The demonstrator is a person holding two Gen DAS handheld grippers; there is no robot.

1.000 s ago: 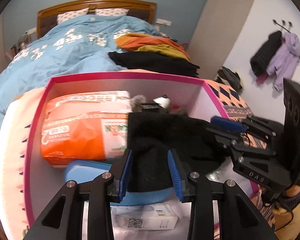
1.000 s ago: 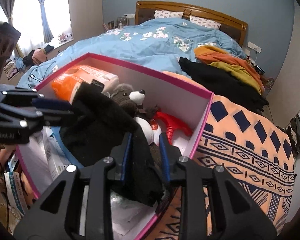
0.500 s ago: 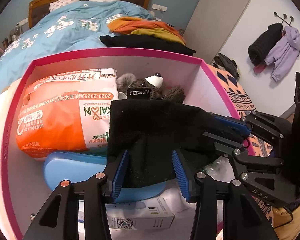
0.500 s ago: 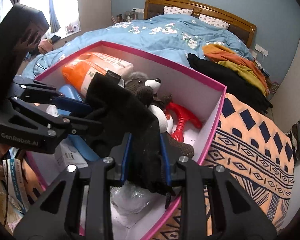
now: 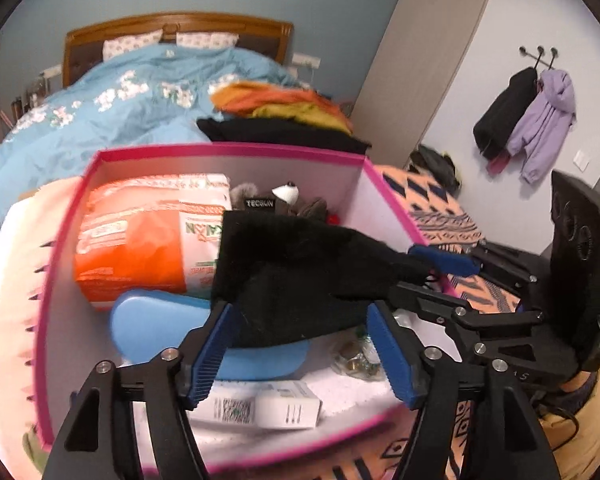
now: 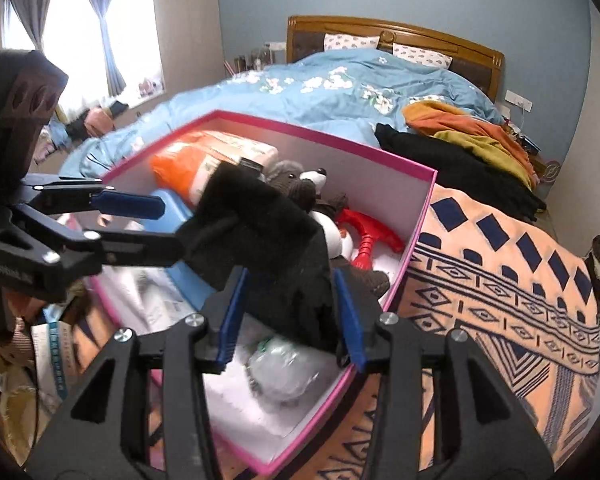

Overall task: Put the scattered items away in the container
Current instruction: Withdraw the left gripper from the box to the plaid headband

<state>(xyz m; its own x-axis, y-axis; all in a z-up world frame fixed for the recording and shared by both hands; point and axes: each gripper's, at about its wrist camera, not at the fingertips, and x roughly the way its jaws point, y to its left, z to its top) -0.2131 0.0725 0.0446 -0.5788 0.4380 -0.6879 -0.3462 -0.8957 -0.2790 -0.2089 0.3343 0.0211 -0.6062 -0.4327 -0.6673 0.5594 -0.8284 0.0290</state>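
A black knit cloth (image 5: 300,264) (image 6: 260,220) lies in the pink-rimmed box (image 5: 228,148) (image 6: 320,136), draped over the things inside. My left gripper (image 5: 300,312) (image 6: 160,224) is at its near edge. Its jaws are opening wide, and the cloth sits between them without being pressed. My right gripper (image 6: 289,280) (image 5: 428,276) is at the cloth's other end. Its jaws are opening too, with the cloth loose between the blue pads. Also in the box are an orange pack (image 5: 140,240), a plush animal (image 6: 296,184), a red toy (image 6: 368,232), a blue flat case (image 5: 160,328) and a white carton (image 5: 268,404).
The box rests on an orange patterned blanket (image 6: 500,272). Behind it is a bed with a blue duvet (image 6: 320,88) and a pile of black and orange clothes (image 6: 460,144). Coats (image 5: 528,116) hang on the right wall. A crumpled clear bag (image 6: 284,368) lies in the box's near corner.
Both pairs of jaws have spread apart and let go of the black cloth, which has sagged into the box. Both grippers have drawn back a little.
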